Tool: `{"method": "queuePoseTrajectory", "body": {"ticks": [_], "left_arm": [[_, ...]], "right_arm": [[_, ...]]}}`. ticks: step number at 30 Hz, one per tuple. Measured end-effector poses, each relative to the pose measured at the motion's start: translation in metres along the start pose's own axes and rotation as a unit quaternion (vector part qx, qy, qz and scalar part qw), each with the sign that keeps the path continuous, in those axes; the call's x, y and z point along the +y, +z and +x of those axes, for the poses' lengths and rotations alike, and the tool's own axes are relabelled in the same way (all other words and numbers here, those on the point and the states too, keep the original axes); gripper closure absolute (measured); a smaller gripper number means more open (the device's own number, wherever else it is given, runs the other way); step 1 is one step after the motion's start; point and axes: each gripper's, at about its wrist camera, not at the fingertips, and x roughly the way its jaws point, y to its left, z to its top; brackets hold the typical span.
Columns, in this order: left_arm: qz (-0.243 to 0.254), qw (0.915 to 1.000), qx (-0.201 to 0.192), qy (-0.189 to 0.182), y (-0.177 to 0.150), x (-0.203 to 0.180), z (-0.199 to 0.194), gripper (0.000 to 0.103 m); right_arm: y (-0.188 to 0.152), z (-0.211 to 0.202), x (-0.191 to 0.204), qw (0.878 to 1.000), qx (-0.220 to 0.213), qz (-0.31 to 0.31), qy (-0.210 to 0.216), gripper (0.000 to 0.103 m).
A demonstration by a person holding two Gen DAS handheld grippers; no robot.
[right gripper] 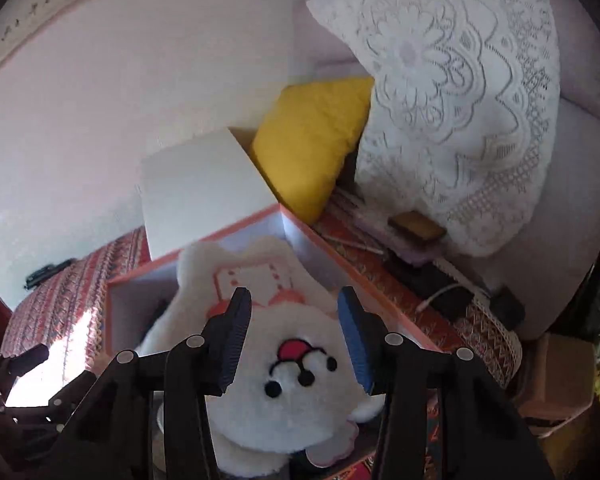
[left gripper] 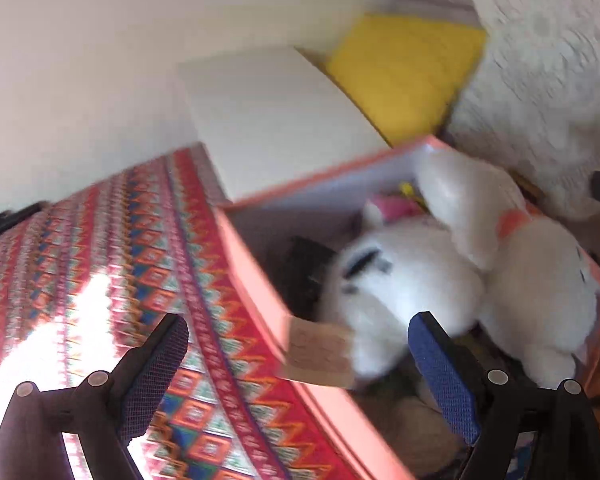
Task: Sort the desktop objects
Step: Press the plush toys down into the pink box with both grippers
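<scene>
A white plush toy with a black-dotted face and a red nose lies face up in an open pink-orange box. My right gripper hangs open just above the plush's head, one finger on each side. In the left wrist view the plush fills the right part of the box, with a dark object and a pink item beneath it. My left gripper stands wide open over the box's near wall, a brown card tag between its fingers. The view is blurred.
The box rests on a red patterned cloth. Its white lid stands up behind it. A yellow cushion and a white lace pillow lie behind, with books, a cable and dark devices to the right.
</scene>
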Motion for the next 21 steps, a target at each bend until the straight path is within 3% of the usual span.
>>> {"method": "queuePoseTrajectory", "body": {"ticks": [2, 4, 7, 8, 10, 15, 17, 18, 21], "left_arm": [[0.027, 0.9991, 0.022, -0.022, 0.002, -0.024, 0.024, 0.010], [0.060, 0.9969, 0.050, 0.003, 0.008, -0.040, 0.058, 0.012], [0.066, 0.9926, 0.088, 0.051, 0.025, -0.036, 0.106, 0.014], [0.049, 0.9929, 0.098, 0.046, 0.035, -0.027, 0.114, 0.014], [0.051, 0.9927, 0.082, 0.072, 0.056, -0.014, 0.120, 0.002], [0.051, 0.9885, 0.064, 0.128, 0.086, 0.001, 0.132, 0.000], [0.045, 0.9861, 0.049, 0.152, 0.086, 0.005, 0.130, 0.000], [0.037, 0.9888, 0.042, 0.138, 0.080, 0.006, 0.124, 0.000], [0.023, 0.9966, 0.024, 0.076, 0.060, 0.009, 0.089, 0.000]], "right_arm": [[-0.007, 0.023, -0.003, 0.999, 0.035, 0.009, 0.007, 0.054], [-0.011, 0.049, -0.006, 0.998, 0.062, 0.021, 0.025, 0.050], [-0.003, 0.077, -0.007, 0.997, 0.065, 0.023, 0.031, 0.046], [0.001, 0.088, -0.009, 0.996, 0.070, 0.029, 0.038, 0.045], [0.011, 0.109, -0.013, 0.995, 0.072, 0.046, 0.049, 0.044], [0.031, 0.145, -0.013, 0.993, 0.079, 0.062, 0.068, 0.043], [0.032, 0.149, -0.013, 0.991, 0.088, 0.058, 0.083, 0.033], [0.030, 0.144, -0.015, 0.991, 0.089, 0.058, 0.084, 0.025], [0.026, 0.116, -0.023, 0.994, 0.073, 0.049, 0.062, 0.023]]}}
